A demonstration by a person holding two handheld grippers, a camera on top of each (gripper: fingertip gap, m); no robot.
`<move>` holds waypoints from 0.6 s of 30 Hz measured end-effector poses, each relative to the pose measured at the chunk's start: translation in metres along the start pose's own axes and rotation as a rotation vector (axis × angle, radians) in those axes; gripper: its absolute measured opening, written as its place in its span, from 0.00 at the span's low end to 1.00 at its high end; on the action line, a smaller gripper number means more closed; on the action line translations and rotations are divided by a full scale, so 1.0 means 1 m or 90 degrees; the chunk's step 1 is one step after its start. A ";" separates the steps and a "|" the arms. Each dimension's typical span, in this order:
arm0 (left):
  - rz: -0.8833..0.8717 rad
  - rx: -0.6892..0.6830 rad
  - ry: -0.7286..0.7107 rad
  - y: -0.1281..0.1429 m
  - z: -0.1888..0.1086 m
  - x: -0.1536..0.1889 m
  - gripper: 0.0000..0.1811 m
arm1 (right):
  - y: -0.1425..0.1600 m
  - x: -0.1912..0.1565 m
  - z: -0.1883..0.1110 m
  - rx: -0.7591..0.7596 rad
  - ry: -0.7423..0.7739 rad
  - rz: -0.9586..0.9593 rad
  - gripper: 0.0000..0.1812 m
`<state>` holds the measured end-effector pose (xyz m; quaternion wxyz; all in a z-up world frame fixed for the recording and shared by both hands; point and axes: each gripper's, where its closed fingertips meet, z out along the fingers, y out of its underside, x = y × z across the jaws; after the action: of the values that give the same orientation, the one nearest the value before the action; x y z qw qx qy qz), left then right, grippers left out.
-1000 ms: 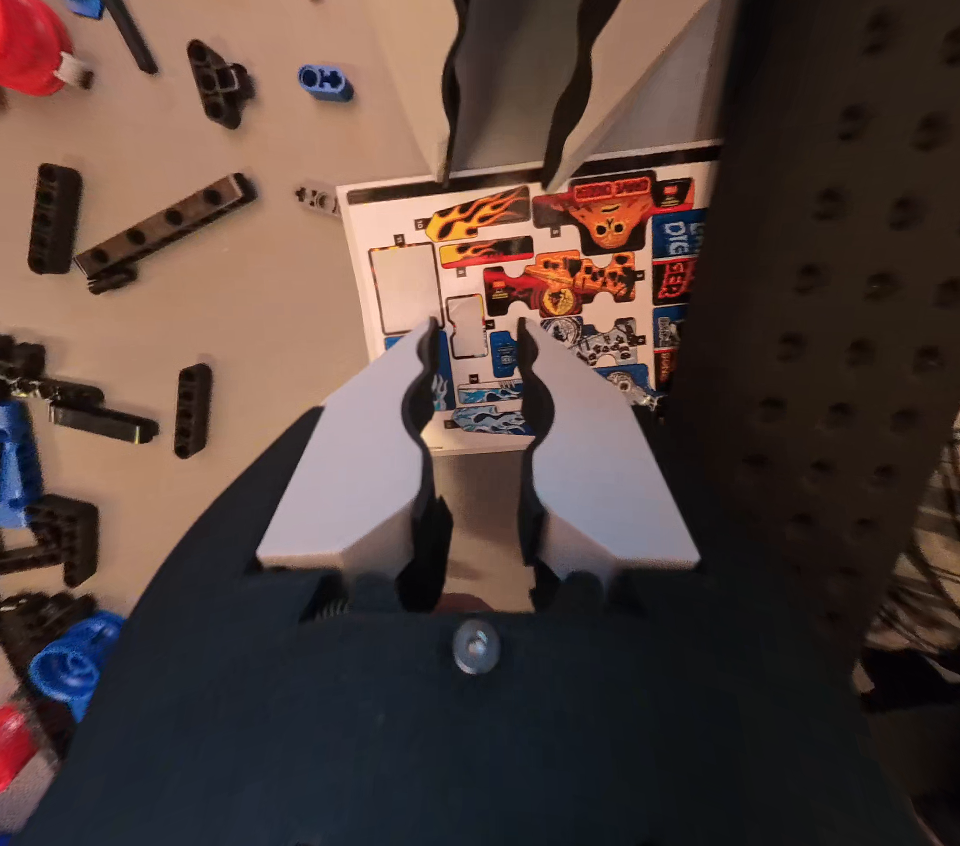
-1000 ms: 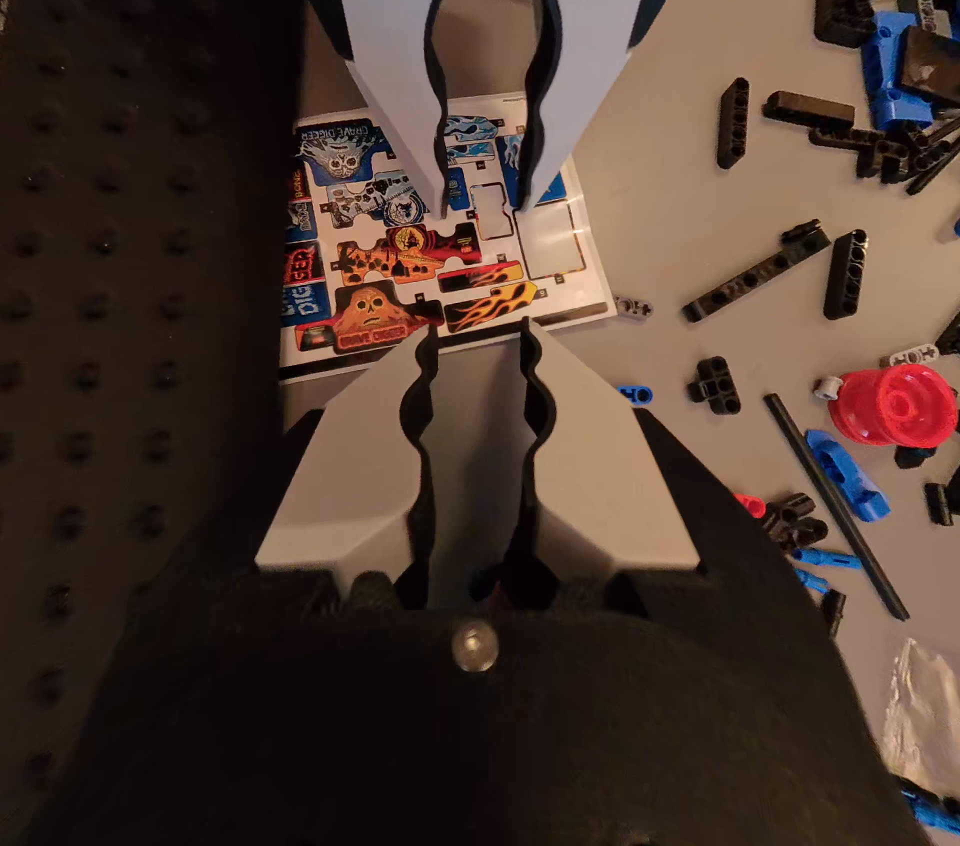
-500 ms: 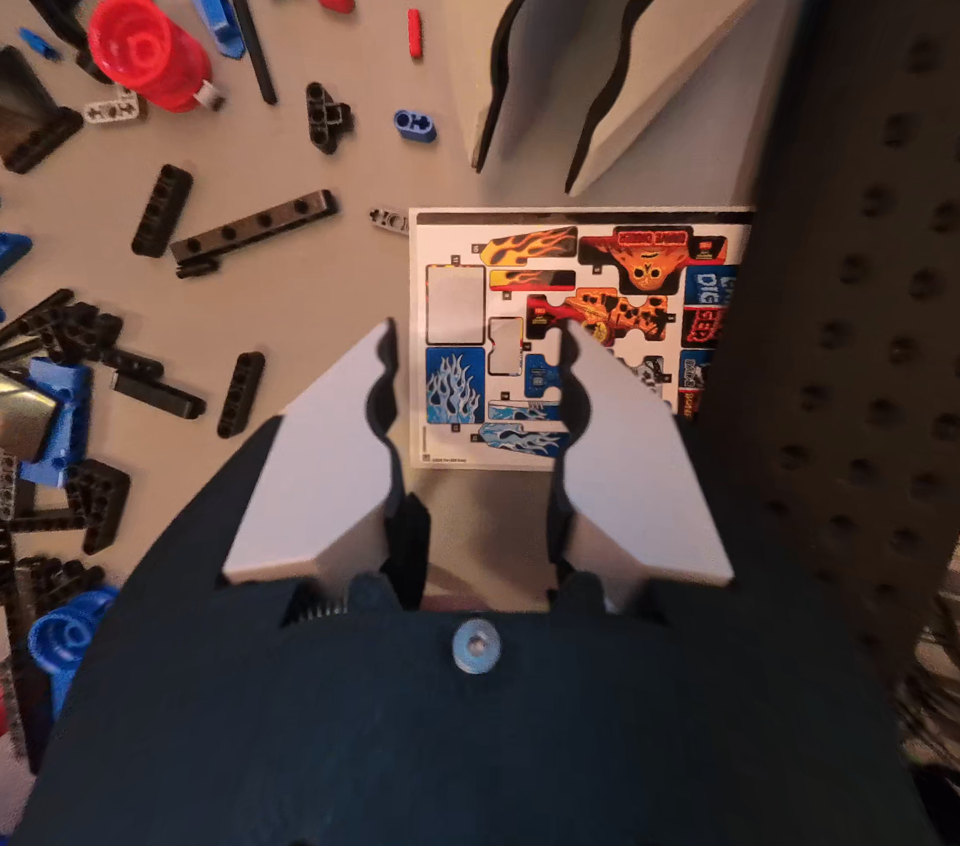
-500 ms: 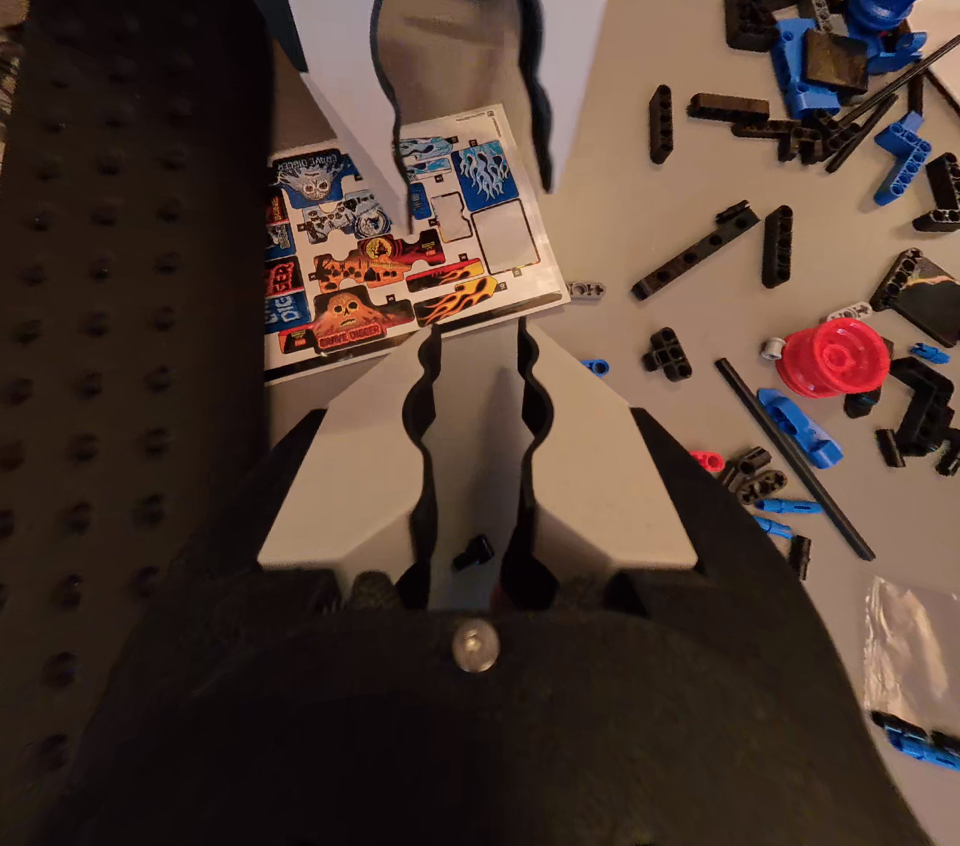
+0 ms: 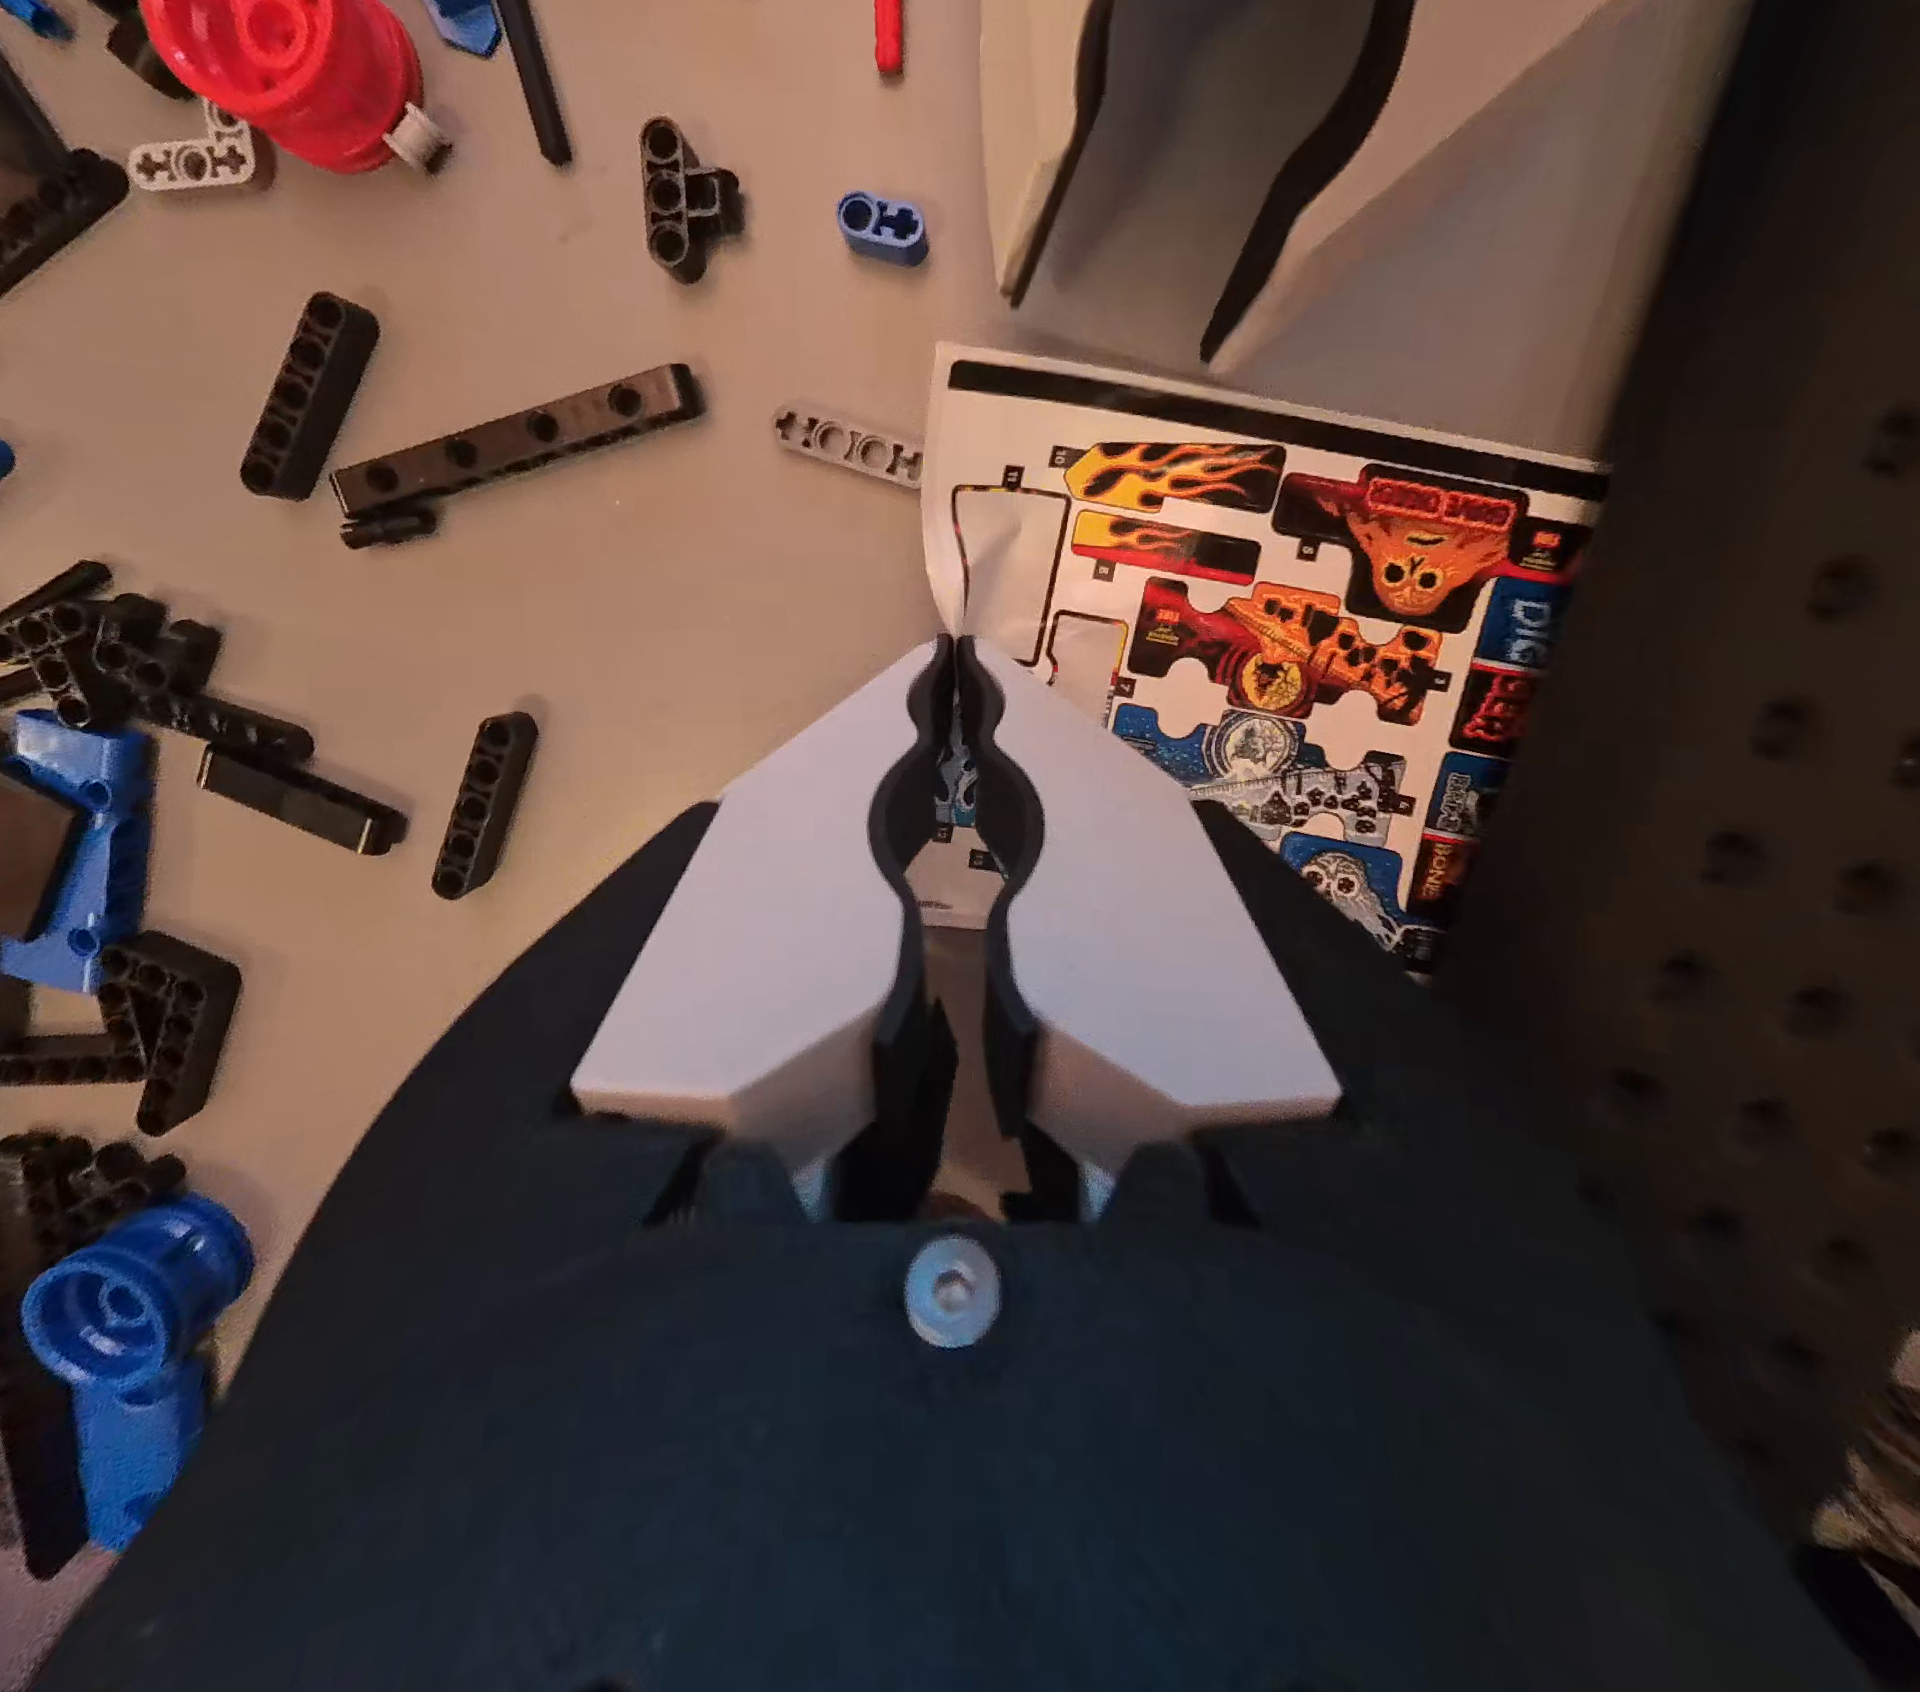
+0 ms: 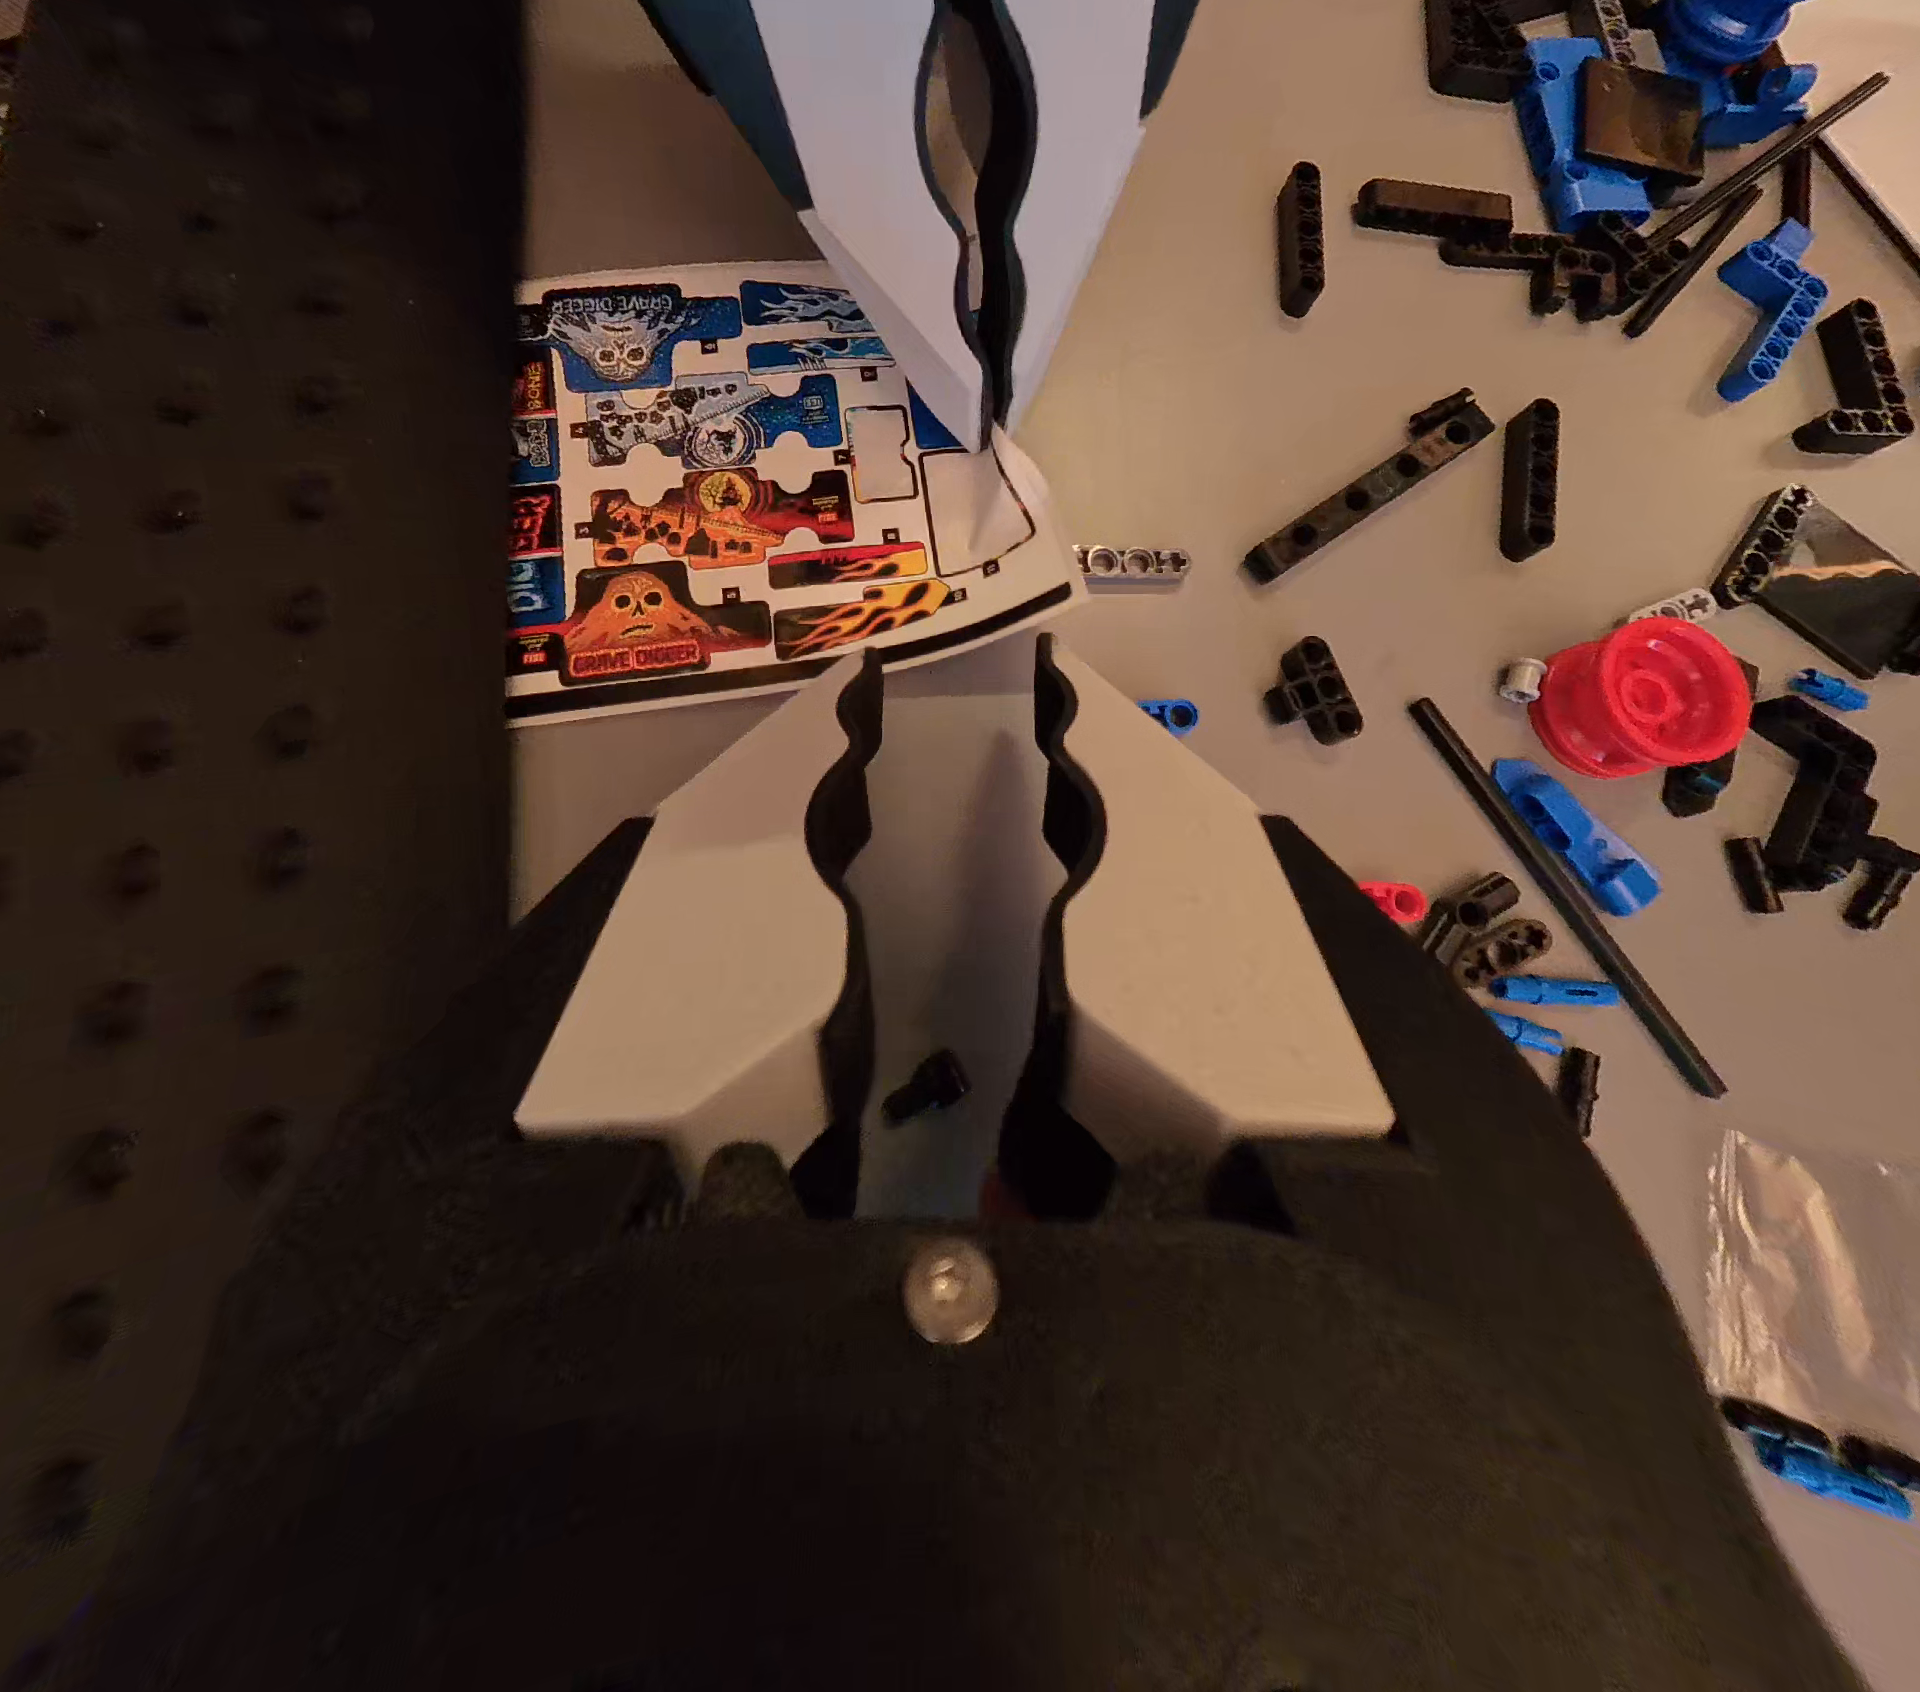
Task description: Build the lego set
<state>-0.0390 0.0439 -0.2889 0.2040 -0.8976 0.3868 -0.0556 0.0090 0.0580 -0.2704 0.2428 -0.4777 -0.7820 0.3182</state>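
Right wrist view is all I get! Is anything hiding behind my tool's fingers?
Observer: Yes. The left wrist view shows a thin red peg lying on the table beside your right tool.
Operator: And that blue bit poking out?
Observer: It's a small blue connector with one round hole and one cross hole. It lies between a black T-shaped piece and your tool.

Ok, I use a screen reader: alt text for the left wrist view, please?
The left gripper is shut on the edge of a colourful sticker sheet, which curls upward. Loose black, blue and red Lego Technic pieces scatter the grey table; the open right gripper hovers opposite.
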 end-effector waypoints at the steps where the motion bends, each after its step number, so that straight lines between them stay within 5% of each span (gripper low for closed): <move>1: 0.008 0.002 -0.009 0.000 -0.001 0.000 0.00 | 0.000 0.001 -0.001 0.002 0.001 0.001 0.15; 5: 0.019 0.053 -0.037 -0.006 -0.027 -0.001 0.00 | 0.000 0.005 -0.005 0.017 0.010 0.006 0.14; 10: 0.004 0.136 -0.174 -0.001 -0.136 -0.052 0.00 | -0.001 0.011 -0.007 0.036 0.015 0.010 0.13; 13: -0.061 0.144 -0.288 0.037 -0.212 -0.110 0.00 | 0.000 0.014 -0.008 0.041 0.020 0.013 0.13; 18: -0.204 0.117 -0.417 0.141 -0.301 -0.215 0.00 | 0.002 0.019 -0.009 0.052 0.023 0.024 0.13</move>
<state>-0.3608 0.0139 -0.0603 0.3852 -0.8948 0.1492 0.1691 0.0081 0.0784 -0.2638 0.2702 -0.4879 -0.7545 0.3458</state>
